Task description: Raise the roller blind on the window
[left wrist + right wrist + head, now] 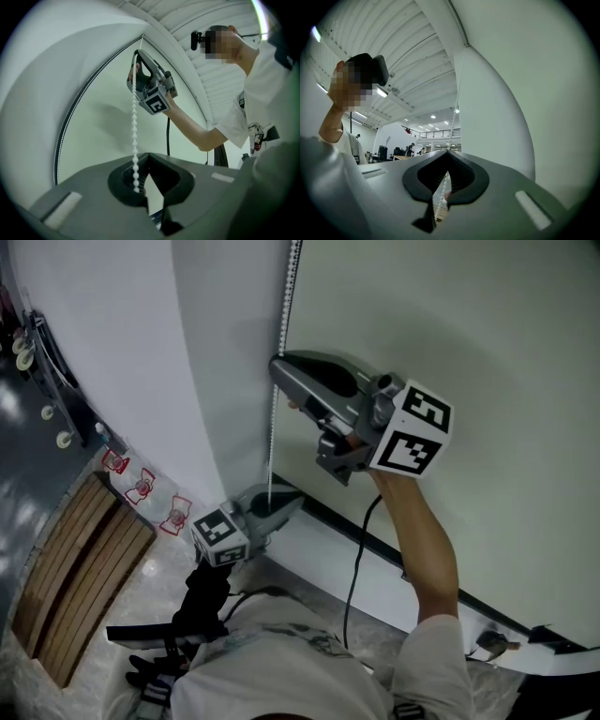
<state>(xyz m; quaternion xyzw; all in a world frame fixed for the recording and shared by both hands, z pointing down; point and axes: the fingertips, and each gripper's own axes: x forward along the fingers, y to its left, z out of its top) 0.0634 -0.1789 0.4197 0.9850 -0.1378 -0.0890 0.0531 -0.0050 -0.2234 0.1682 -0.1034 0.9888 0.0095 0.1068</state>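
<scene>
between the closed jaws of the right gripper [448, 154] the bead chain [440, 192] is pinched, running straight up and down beside the pale roller blind [469, 343], which covers the window. directly below, the left gripper [148, 157] looks closed too, white beads dropping into its hollow; whether it pinches them is unclear.

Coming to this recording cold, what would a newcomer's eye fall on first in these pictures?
The white bead chain stands out first, hanging straight down beside the pale roller blind. The right gripper is raised high at arm's length and shut on the chain. The left gripper grips the same chain lower down, almost directly below.
</scene>
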